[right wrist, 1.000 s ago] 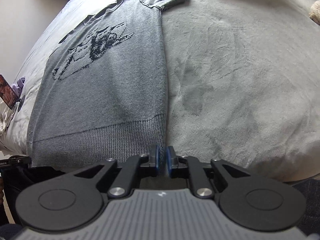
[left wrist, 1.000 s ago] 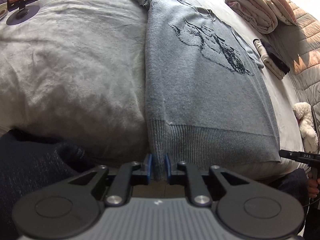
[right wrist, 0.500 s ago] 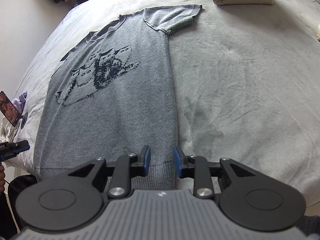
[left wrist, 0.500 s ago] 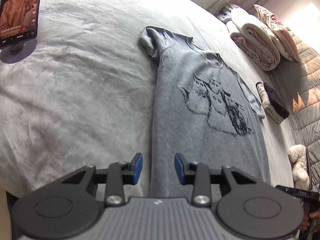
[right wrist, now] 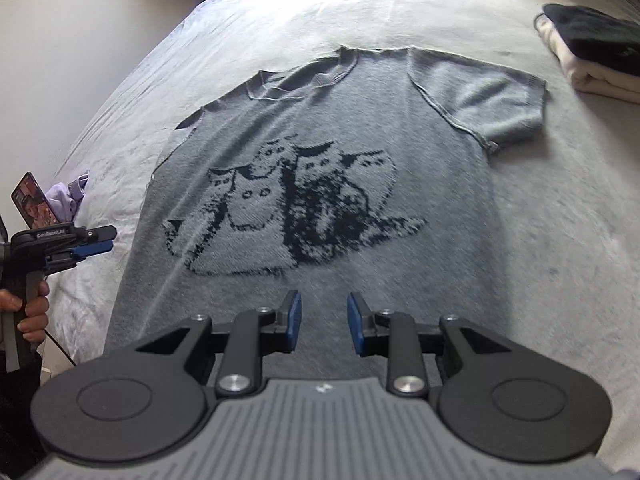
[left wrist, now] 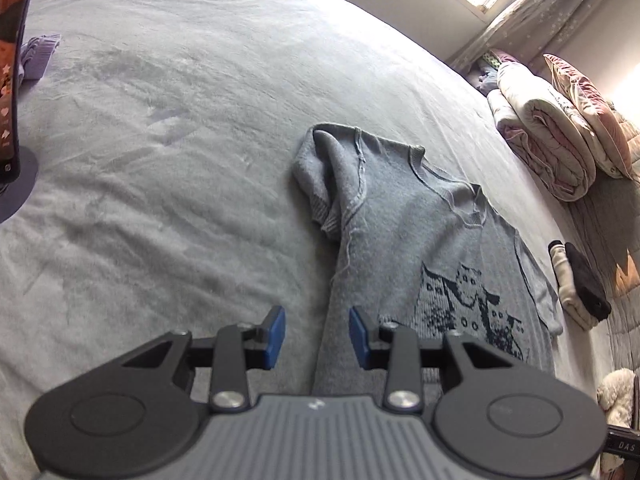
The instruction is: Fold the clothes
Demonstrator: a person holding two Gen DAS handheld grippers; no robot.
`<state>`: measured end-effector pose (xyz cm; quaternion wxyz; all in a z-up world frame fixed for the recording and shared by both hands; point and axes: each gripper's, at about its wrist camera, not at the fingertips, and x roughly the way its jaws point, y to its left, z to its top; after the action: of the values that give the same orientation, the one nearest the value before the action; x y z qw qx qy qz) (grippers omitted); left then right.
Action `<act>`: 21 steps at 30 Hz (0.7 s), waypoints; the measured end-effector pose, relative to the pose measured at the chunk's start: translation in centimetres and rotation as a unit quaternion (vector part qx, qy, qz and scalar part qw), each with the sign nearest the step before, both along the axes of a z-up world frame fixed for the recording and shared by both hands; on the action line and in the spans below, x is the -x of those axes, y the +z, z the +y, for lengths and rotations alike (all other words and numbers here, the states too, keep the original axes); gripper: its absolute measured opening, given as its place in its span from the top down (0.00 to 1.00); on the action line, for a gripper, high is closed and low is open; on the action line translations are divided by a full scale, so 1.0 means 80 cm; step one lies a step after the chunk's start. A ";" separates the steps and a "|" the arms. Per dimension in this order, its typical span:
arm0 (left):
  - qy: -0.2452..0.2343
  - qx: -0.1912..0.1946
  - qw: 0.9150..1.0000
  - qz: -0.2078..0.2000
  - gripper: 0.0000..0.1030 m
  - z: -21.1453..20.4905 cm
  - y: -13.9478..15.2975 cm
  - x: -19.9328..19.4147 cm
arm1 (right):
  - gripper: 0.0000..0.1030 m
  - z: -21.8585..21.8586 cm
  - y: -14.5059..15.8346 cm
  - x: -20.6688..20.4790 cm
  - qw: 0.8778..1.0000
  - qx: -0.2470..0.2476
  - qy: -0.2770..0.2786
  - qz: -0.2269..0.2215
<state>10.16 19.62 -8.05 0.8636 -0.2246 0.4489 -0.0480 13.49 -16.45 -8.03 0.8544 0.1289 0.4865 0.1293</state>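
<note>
**Now, one sweater, two empty claws**

One grey sweater (right wrist: 320, 168) lies flat on the bed (left wrist: 160, 140), cat motif up. Left claw (left wrist: 317, 336) and right claw (right wrist: 323, 322) hover above it, jaws narrowly apart, holding nothing. Best practice: pinch each sleeve near the shoulder seam and fold inward evenly.
</note>
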 end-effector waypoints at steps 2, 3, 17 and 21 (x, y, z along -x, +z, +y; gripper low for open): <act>0.005 0.000 1.000 0.001 0.65 -0.001 -0.003 -0.015 | 0.71 0.021 0.004 -0.020 1.000 -0.002 0.015 -0.007; 0.008 0.002 1.000 0.001 0.65 0.000 -0.006 -0.021 | 0.71 0.033 0.006 -0.031 1.000 -0.002 0.024 -0.010; 0.073 -0.010 0.997 -0.009 0.65 0.044 -0.027 -0.055 | 0.71 0.197 0.021 -0.159 0.989 -0.024 0.133 -0.056; 0.090 0.006 0.996 -0.002 0.66 0.063 -0.034 -0.055 | 0.71 0.250 0.017 -0.186 0.983 -0.029 0.169 -0.069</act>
<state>14.53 24.66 -10.79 0.8638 -0.2692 0.4251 0.0264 28.36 3.54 -6.71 0.8478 0.0605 0.4369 0.2943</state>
